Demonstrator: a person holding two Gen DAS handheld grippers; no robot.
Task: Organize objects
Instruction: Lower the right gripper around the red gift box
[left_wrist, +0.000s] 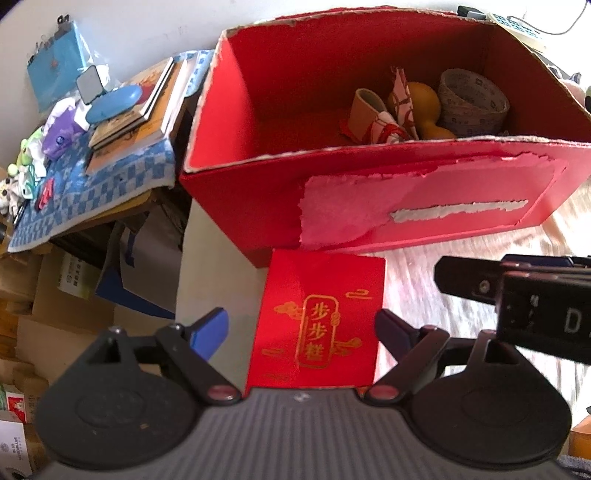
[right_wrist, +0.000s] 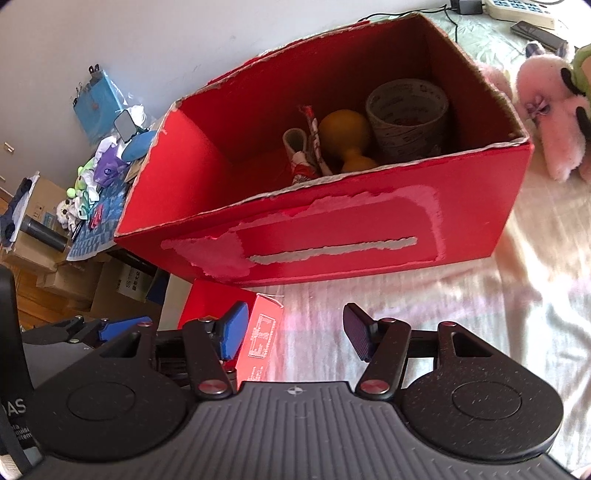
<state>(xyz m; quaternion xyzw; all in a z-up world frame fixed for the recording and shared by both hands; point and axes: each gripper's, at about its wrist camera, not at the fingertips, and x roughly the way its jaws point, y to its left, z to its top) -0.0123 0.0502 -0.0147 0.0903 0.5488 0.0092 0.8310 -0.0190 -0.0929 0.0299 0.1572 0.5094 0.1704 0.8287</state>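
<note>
My left tongs (left_wrist: 301, 338) stand wide open, blue pads spread to either side of a small red carton with gold characters (left_wrist: 317, 325). The carton lies between the pads but neither one touches it; there is clear space on both sides. Its far edge sits just beside the near wall of the big red cardboard box (left_wrist: 424, 206), close to that box's left corner.

My right tongs (right_wrist: 295, 339) are open as well and hold nothing. Between their pads I see only the pale bedspread (right_wrist: 424, 314). The same small red carton (right_wrist: 258, 343) shows just left of my right tongs' left pad, its printed side panel facing me, and I cannot tell whether the pad touches it. Beyond the carton, further left, the blue fingertip of my left tongs comes into the right camera's view.

Straight ahead of both tongs the big red box stands open on the bed, its front face scarred where paper has been torn away. Inside, toward its right end, are a roll of printed tape (right_wrist: 408, 110), a yellow-brown gourd (right_wrist: 345, 136) lying against it, a red-and-white patterned item (right_wrist: 312, 147) and a small beige roll (right_wrist: 295, 140).

To the right of the box, beyond my right tongs, a pink plush toy (right_wrist: 546, 110) lies on the bed. Far left of my left tongs, a side table (left_wrist: 110, 192) with a blue checked cloth carries stacked books (left_wrist: 144, 114), a blue glasses case (left_wrist: 114, 103) and small figurines (left_wrist: 59, 136).
</note>
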